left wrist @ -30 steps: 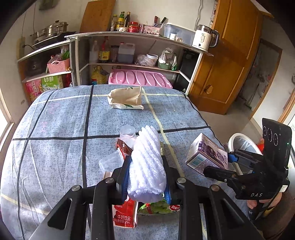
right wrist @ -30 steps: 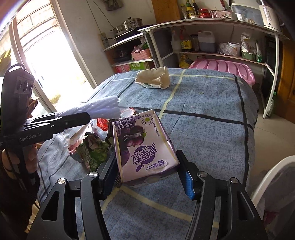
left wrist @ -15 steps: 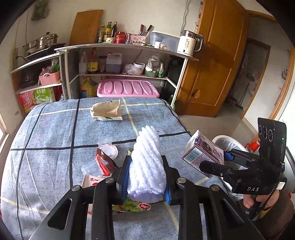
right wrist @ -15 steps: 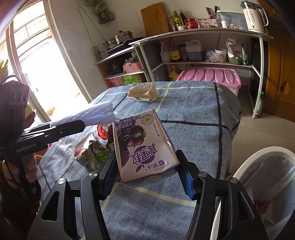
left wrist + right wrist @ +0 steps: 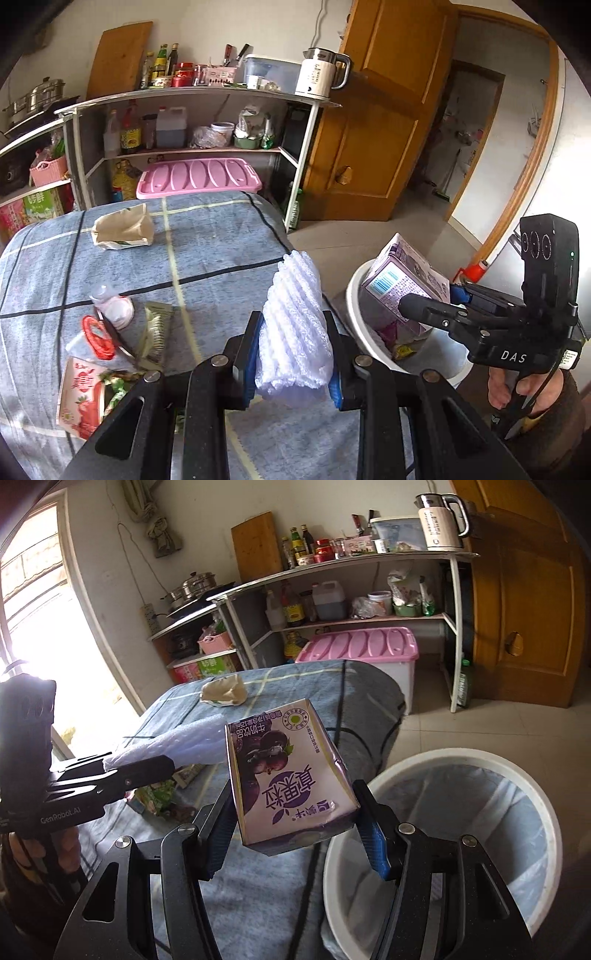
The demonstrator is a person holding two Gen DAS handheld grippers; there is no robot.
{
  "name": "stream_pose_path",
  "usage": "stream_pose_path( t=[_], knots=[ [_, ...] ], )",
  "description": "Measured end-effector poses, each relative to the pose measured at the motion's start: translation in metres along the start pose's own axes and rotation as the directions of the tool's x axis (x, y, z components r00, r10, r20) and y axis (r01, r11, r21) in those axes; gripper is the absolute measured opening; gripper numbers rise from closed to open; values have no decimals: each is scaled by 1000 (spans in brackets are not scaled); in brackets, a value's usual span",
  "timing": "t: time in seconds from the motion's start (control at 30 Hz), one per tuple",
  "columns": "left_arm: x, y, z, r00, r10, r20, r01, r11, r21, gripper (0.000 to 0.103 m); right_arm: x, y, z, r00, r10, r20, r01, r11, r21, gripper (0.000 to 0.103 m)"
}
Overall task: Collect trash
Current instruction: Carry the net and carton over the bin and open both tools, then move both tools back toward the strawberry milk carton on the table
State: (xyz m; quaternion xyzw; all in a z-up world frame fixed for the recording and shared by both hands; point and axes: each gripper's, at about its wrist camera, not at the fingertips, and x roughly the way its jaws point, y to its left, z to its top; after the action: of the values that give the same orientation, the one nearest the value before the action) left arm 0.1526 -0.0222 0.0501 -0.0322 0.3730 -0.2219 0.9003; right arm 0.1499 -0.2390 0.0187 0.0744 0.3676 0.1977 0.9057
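Bin liner (image 5: pixel 476 812), right view only.

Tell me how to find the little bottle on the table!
Start at the table with the blue checked cloth. Go to the trash pile at its near left. The small clear plastic bottle lies tipped over at the far edge of the pile, beside a red-ringed lid; it is the only see-through, rounded piece there.
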Motion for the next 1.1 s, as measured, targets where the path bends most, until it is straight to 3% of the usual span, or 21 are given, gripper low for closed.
stream_pose_path(
  t=[0.3,0.63,0.77,0.9,1.1],
  knots=[
    [46,-67,-3,993,-100,-68,106,990,88,30,-26,-61,-20,988,-153,-16,153,985,80,61],
    [94,-112,-11,974,-146,-171,170,977,132,30,-15,-108,-37,958,-255,-130,270,955,120,61],
    [108,-121,-14,971,-127,-202,160,974,159,31,-11,-117,-40,945,-285,-159,304,946,112,61],
    [111,-122,-17,970,-127,-206,161,974,160,55,-11,-124,-43,937,-304,-172,326,938,119,62],
    [104,-115,-16,972,-130,-195,159,977,140,55,-17,-121,-44,938,-309,-155,330,934,139,65]
  ],
)
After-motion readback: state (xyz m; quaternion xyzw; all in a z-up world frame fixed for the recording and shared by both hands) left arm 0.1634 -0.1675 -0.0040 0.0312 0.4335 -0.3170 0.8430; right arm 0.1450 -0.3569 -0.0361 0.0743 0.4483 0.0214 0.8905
